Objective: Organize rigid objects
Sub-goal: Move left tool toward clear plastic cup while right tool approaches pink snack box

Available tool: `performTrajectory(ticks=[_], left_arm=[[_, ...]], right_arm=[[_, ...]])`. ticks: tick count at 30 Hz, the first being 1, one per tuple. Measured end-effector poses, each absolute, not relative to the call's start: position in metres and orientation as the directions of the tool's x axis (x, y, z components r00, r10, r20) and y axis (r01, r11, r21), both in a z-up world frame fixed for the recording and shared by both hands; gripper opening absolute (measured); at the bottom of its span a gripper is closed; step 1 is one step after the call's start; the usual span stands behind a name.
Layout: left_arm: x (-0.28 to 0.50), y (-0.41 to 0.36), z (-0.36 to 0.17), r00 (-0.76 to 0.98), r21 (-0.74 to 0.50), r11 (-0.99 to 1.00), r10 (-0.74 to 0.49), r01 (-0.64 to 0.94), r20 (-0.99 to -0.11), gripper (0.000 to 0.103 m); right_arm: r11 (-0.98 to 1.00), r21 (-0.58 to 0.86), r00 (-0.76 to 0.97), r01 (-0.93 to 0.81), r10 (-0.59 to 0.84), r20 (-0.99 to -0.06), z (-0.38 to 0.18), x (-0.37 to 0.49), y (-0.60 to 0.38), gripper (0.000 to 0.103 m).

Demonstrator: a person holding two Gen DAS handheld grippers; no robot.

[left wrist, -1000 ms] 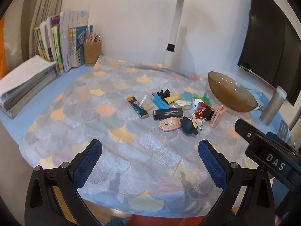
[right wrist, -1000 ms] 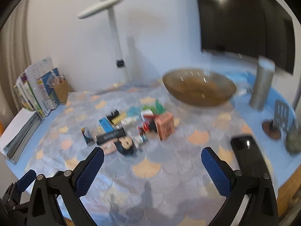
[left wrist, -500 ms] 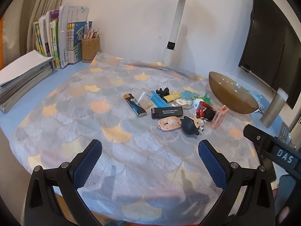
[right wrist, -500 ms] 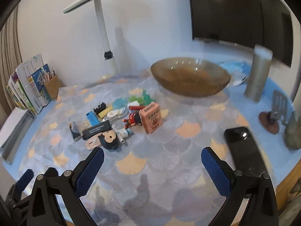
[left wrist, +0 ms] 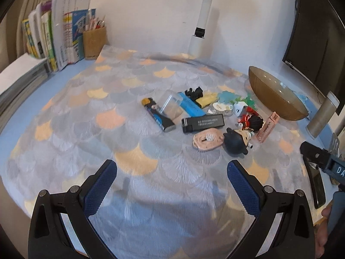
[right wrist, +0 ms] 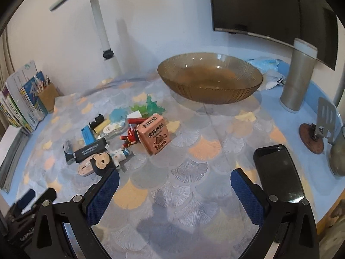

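A heap of small rigid objects is seen in the middle of the table (right wrist: 271,105), on a cloth (left wrist: 133,129) printed with fan shapes. In the heap are a pink carton (right wrist: 154,135), tilted on one edge, a black rectangular case (left wrist: 202,123), a dark round-headed figure (left wrist: 236,140), a red figure (right wrist: 130,138), a blue bar (left wrist: 190,105), a pink flat piece (left wrist: 207,139) and some green and teal plastic shapes (right wrist: 151,106). They touch or overlap each other, so it is judged that nothing has been sorted yet.

Just behind the heap an amber glass bowl (right wrist: 210,78) stands empty; probably it is meant to receive the objects, and its nearness keeps each carry short.

The left tongs (left wrist: 171,180) and the right tongs (right wrist: 174,186) are both held above the near part of the cloth, with their blue pads wide apart and nothing between them. It seems they are kept open and low to be ready for a first pick.

A black phone (right wrist: 278,172) lies near the right tongs, apart from the heap. Books (left wrist: 54,36) and a pencil holder (left wrist: 94,42) stand at the far left.
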State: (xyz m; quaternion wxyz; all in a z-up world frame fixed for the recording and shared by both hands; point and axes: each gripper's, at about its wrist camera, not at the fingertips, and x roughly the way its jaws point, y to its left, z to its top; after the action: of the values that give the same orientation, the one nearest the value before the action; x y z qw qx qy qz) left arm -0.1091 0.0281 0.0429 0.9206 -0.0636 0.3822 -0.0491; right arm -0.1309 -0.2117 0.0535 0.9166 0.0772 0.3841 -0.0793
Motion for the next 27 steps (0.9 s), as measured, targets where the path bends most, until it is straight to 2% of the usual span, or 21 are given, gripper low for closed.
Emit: performTrajectory(ticks=[3, 6, 8, 10, 13, 17, 19, 22, 27], left_arm=[[-0.098, 0.028, 0.049, 0.693, -0.153, 0.987, -0.148, 0.055, -0.706, 0.102], [-0.082, 0.035, 0.07, 0.714, -0.141, 0.988, -0.148, 0.07, -0.684, 0.102], [-0.069, 0.043, 0.083, 0.725, -0.136, 0.989, -0.129, 0.05, -0.677, 0.102], [-0.054, 0.05, 0.086, 0.71, -0.146, 0.989, -0.13, 0.038, -0.692, 0.101], [-0.041, 0.057, 0.079, 0.685, -0.186, 0.982, -0.166, 0.046, -0.709, 0.101], [-0.032, 0.053, 0.065, 0.655, -0.163, 0.985, -0.164, 0.063, -0.737, 0.097], [-0.028, 0.05, 0.06, 0.646, -0.158, 0.983, -0.179, 0.091, -0.742, 0.096], [-0.02, 0.042, 0.055, 0.63, -0.138, 0.981, -0.194, 0.137, -0.752, 0.086], [-0.009, 0.036, 0.052, 0.615, -0.138, 0.974, -0.222, 0.181, -0.757, 0.085]], right_arm=[[0.982, 0.076, 0.683, 0.172, -0.064, -0.728, 0.057, -0.12, -0.21, 0.103], [0.99, 0.023, 0.727, 0.142, -0.089, -0.681, 0.088, -0.11, -0.214, 0.103], [0.995, -0.017, 0.726, 0.095, -0.08, -0.683, 0.102, -0.099, -0.212, 0.103], [0.998, 0.002, 0.716, 0.066, -0.046, -0.696, 0.108, -0.087, -0.214, 0.103], [0.999, 0.047, 0.694, 0.026, 0.015, -0.72, 0.097, -0.078, -0.209, 0.103], [1.0, -0.008, 0.643, 0.023, -0.021, -0.765, 0.072, -0.071, -0.203, 0.103], [1.0, 0.0, 0.622, 0.023, -0.014, -0.783, 0.063, -0.068, -0.205, 0.1], [0.999, 0.033, 0.602, 0.01, 0.021, -0.798, 0.052, -0.062, -0.205, 0.09], [0.999, 0.045, 0.592, 0.025, 0.022, -0.806, 0.043, -0.045, -0.202, 0.087]])
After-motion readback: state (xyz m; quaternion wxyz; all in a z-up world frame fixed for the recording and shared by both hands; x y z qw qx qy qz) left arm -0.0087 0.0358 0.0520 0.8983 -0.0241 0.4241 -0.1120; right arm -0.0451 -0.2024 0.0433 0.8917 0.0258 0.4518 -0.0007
